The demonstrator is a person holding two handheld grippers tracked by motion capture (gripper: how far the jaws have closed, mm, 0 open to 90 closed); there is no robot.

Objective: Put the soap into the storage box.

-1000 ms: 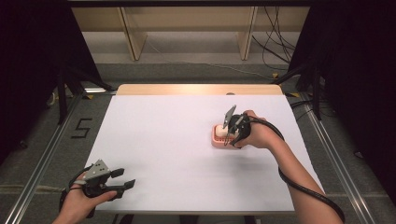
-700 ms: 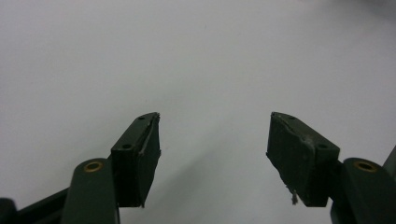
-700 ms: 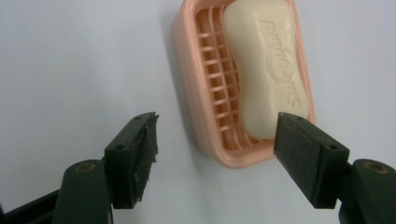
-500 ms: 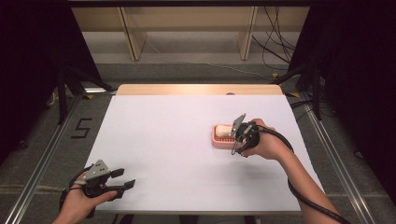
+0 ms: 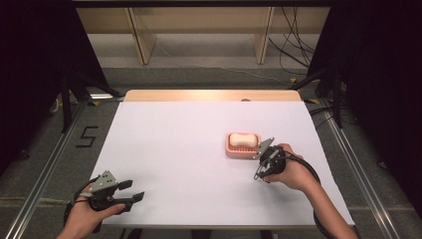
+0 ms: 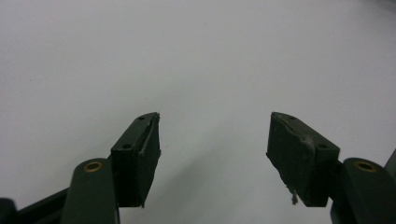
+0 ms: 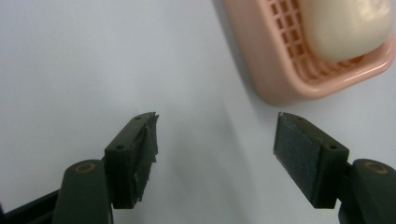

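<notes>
White table (image 5: 189, 149) w/ a bare wooden strip along its far edge. Pink dish (image 5: 242, 146) sits right of centre, nearer the right edge than the left, flat on the surface; slotted grid inside. Pale soap (image 5: 243, 139) lies in the dish.

Right gripper (image 5: 261, 157) is held in the right hand (image 5: 288, 172), just beside the dish's near-right corner, not touching it. Jaws wide apart, nothing between them; in the right gripper view the dish (image 7: 303, 60) and soap (image 7: 345, 25) are ahead, off to one side.

Left gripper (image 5: 127, 191) in the left hand (image 5: 87, 214) at the near-left corner, well apart from the dish. Jaws wide apart, empty, over bare surface.
</notes>
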